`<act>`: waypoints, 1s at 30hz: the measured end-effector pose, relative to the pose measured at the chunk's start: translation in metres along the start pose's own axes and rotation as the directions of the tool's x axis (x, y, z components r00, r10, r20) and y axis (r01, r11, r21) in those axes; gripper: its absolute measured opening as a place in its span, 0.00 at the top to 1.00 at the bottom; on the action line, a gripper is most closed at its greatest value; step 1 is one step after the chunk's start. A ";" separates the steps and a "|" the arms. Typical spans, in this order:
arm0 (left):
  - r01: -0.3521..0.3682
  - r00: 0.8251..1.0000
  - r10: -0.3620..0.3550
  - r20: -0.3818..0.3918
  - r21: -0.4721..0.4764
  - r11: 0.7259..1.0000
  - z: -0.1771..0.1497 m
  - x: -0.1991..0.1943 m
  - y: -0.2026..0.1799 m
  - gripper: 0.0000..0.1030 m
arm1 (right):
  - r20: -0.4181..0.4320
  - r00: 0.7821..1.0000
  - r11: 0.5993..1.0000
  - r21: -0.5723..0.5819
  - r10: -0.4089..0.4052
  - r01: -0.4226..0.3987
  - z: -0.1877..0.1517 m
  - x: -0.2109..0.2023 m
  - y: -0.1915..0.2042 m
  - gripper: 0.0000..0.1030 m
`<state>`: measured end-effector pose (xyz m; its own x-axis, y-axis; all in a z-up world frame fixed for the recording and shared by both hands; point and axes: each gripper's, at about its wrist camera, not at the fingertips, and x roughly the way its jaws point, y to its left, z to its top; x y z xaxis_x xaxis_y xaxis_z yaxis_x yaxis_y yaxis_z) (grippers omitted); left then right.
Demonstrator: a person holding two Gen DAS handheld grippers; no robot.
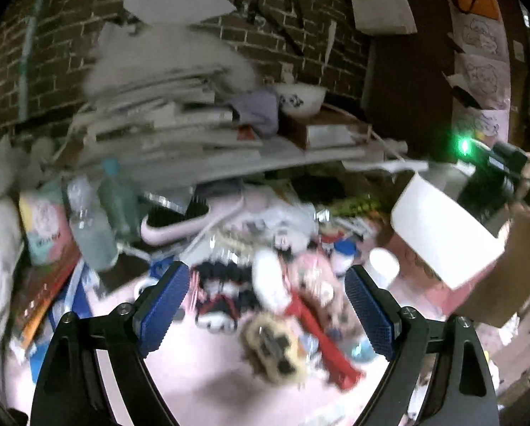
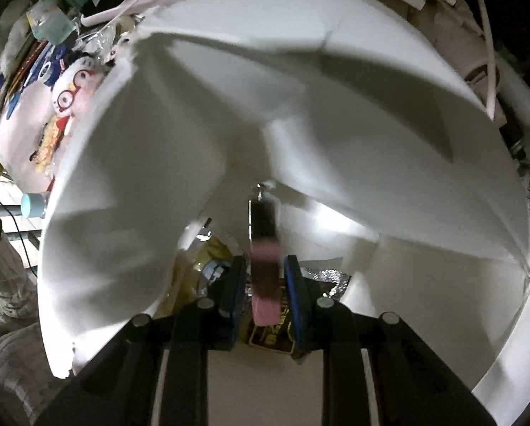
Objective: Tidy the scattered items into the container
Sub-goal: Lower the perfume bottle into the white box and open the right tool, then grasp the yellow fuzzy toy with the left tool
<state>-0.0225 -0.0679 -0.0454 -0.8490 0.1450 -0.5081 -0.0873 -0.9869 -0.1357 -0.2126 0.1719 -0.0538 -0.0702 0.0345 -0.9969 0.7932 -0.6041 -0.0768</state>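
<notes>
Right gripper point(image 2: 261, 284), pinching a pink strip point(image 2: 265, 277), hangs inside the white box point(image 2: 336, 88), release due; left gripper point(image 1: 265, 305) wide, empty, over toys.

My left gripper point(image 1: 266, 305) has blue pads point(image 1: 163, 305) with a rough knurled texture on matt black plastic arms. Behind the clutter there's a rough brick wall point(image 1: 69, 35) and a glossy bowl point(image 1: 302, 97). Plastic bottle point(image 1: 91, 227) looks clear and shiny. My right gripper point(image 2: 265, 284) pinches a smooth pink strip point(image 2: 265, 277) over the white box point(image 2: 300, 88), which looks like matt card. Inside it there's some crinkly silver foil point(image 2: 330, 278).
</notes>
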 end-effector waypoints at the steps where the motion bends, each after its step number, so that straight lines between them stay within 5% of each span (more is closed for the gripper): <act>1: 0.007 1.000 -0.007 -0.001 -0.004 1.000 -0.004 -0.004 0.001 0.15 | 0.023 1.000 1.000 -0.003 -0.006 0.006 -0.001 -0.005 0.001 0.81; 4: 0.015 1.000 -0.015 0.001 0.006 1.000 -0.013 -0.015 0.001 0.15 | 0.161 0.987 1.000 0.000 -0.019 0.020 -0.007 -0.034 0.004 0.79; 6: 0.005 1.000 -0.005 -0.010 0.019 1.000 -0.020 -0.019 0.000 0.15 | 0.280 0.960 1.000 0.018 -0.028 0.024 -0.014 -0.058 0.006 0.52; 8: 0.011 1.000 -0.010 -0.024 0.024 1.000 -0.027 -0.020 -0.001 0.15 | 0.446 0.894 0.999 0.032 -0.047 0.036 -0.026 -0.088 0.015 0.36; 14: 0.024 0.998 -0.023 -0.062 0.018 1.000 -0.044 -0.010 -0.007 0.18 | 0.727 0.683 0.997 0.023 -0.065 0.071 -0.056 -0.141 0.065 0.28; 17: 0.023 0.997 -0.023 -0.079 0.003 1.000 -0.049 0.001 -0.010 0.38 | 0.792 0.610 0.998 -0.037 -0.002 0.051 -0.069 -0.143 0.103 0.24; 19: 0.001 0.995 -0.001 -0.097 -0.008 1.000 -0.051 0.012 -0.011 0.52 | 0.808 0.588 0.997 -0.073 0.040 0.034 -0.072 -0.137 0.124 0.24; 26: -0.020 0.993 0.011 -0.118 -0.072 0.997 -0.055 0.038 -0.008 0.53 | 0.839 0.522 0.984 -0.176 0.155 -0.010 -0.101 -0.109 0.165 0.24; 30: -0.056 0.992 0.049 -0.118 -0.055 0.997 -0.055 0.045 -0.014 0.52 | 0.837 0.526 0.984 -0.176 0.152 -0.006 -0.111 -0.091 0.171 0.24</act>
<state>-0.0310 -0.0439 -0.1137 -0.7851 0.1033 -0.6107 -0.0103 -0.9880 -0.1538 -0.0034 0.1538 0.0224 -0.4222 -0.7400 -0.5235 0.8875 -0.4551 -0.0725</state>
